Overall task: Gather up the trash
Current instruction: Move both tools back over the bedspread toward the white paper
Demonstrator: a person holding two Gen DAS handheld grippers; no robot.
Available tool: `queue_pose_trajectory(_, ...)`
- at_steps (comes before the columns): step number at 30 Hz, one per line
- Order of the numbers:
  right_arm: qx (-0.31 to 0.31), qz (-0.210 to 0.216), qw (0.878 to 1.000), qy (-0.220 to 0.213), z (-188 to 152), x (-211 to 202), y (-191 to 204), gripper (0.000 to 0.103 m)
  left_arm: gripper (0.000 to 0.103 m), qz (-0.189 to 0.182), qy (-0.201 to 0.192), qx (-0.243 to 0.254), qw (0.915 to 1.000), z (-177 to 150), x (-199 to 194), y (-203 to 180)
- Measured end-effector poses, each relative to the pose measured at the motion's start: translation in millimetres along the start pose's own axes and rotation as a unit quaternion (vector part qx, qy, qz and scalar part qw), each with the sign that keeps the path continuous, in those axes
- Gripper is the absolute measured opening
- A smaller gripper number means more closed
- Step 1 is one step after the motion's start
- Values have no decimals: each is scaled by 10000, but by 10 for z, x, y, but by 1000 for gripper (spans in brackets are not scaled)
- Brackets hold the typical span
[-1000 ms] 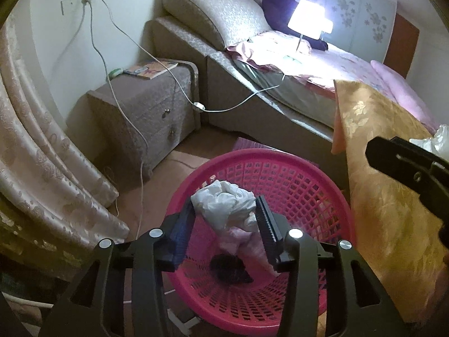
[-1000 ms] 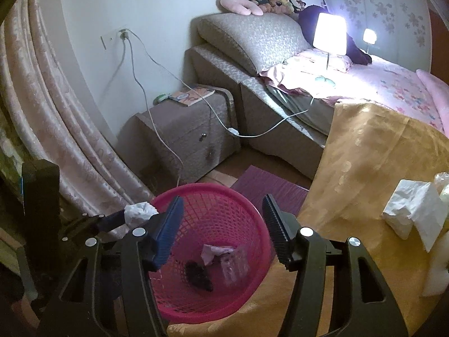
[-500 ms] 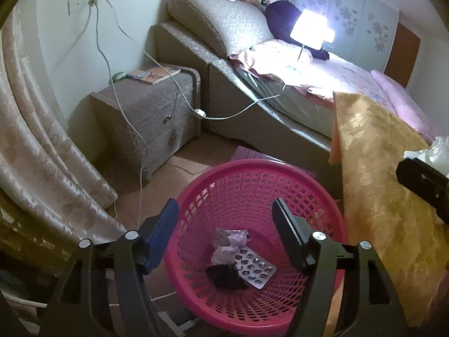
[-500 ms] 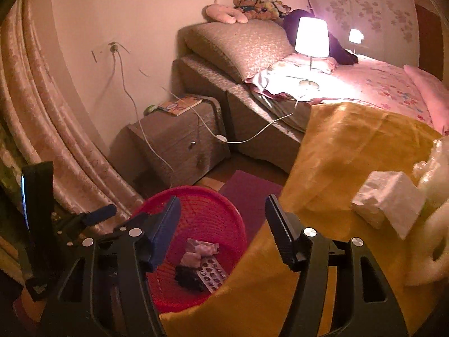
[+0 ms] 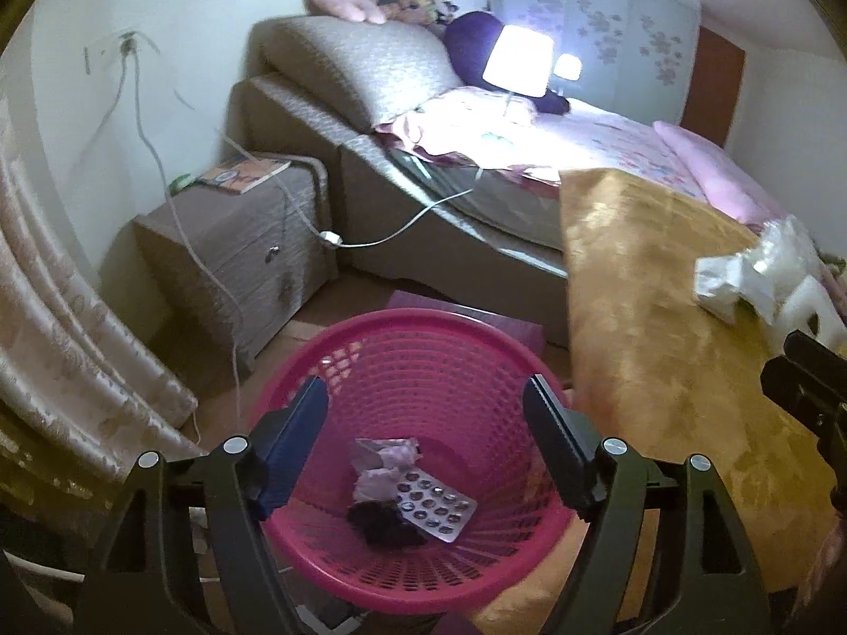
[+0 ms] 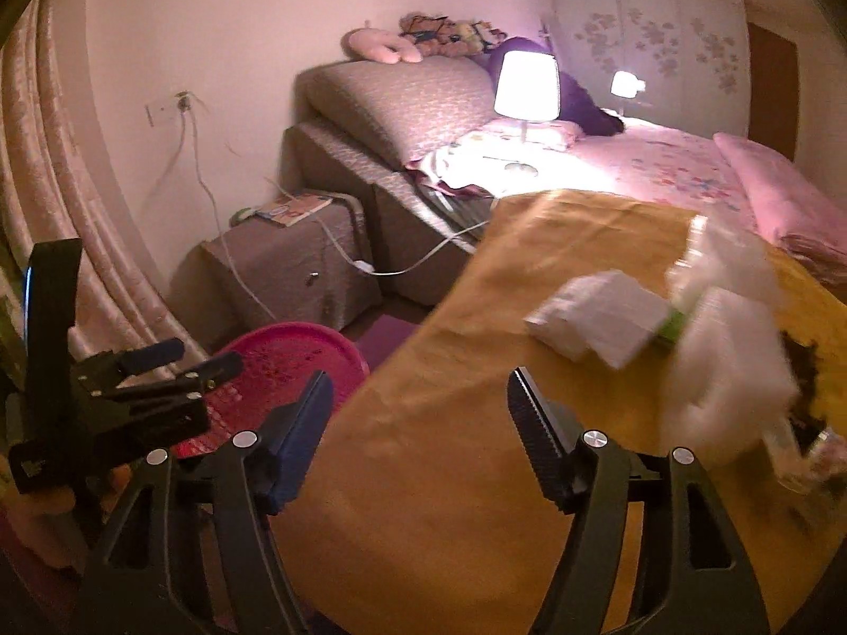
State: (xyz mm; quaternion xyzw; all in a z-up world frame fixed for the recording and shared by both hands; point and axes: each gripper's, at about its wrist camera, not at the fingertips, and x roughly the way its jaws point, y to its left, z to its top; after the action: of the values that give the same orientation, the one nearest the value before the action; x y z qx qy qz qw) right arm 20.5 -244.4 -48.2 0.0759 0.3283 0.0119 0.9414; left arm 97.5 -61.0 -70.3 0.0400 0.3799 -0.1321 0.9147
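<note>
Right-wrist view is smeared: the white trash on your yellow cloth blurs together, only a tissue wad reads clearly. Dark scrap at the right edge, unclear. Your left gripper hangs over the basket, jaws wide apart, holding nothing. Your right gripper sits above the cloth, jaws apart, empty, short of the tissue. Basket holds crumpled paper, a blister pack, a dark clump.

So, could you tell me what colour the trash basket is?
Bright pink basket, clearest in the left wrist view.
</note>
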Motion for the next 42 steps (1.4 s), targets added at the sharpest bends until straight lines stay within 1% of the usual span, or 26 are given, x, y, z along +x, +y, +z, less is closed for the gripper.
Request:
queue_pose_trajectory(3, 37, -159, 9998, -57, -71, -105, -114, 69, 73, -103, -19, 131, 9999, -17, -19, -110)
queue_pose_trajectory(7, 57, -498, 9987, -115, -227, -254, -293, 70, 73, -242, -31, 280, 9993, -49, -36, -239)
queue_pose_trajectory(13, 292, -907, 9954, 27, -496, -361, -611, 71, 73, -610, 22, 380, 9974, -40, -37, -444)
queue_pose_trajectory(17, 453, -1182, 9919, 49, -588, -412, -800, 71, 73, -781, 39, 499, 9957, -13, -32, -603)
queue_pose_trajectory(21, 612, -1319, 9893, 101, -669, -417, -935, 72, 73, -923, -19, 709, 9932, 69, -24, -857)
queue_pose_trajectory(27, 616, -1452, 9874, 151, -772, -415, -1044, 72, 73, -1153, -135, 1141, 9867, 267, 76, -1325)
queue_pose_trajectory(31, 718, -1456, 9865, 233, -851, -423, -1148, 72, 73, -1286, -111, 1217, 9841, 385, 200, -1547)
queue_pose_trajectory(38, 621, -1429, 9875, 213, -896, -430, -1124, 82, 73, -1464, -98, 1490, 9779, 558, 420, -1915)
queue_pose_trajectory(42, 595, -1392, 9883, 179, -920, -440, -1113, 85, 73, -1449, 55, 1584, 9767, 604, 611, -2047)
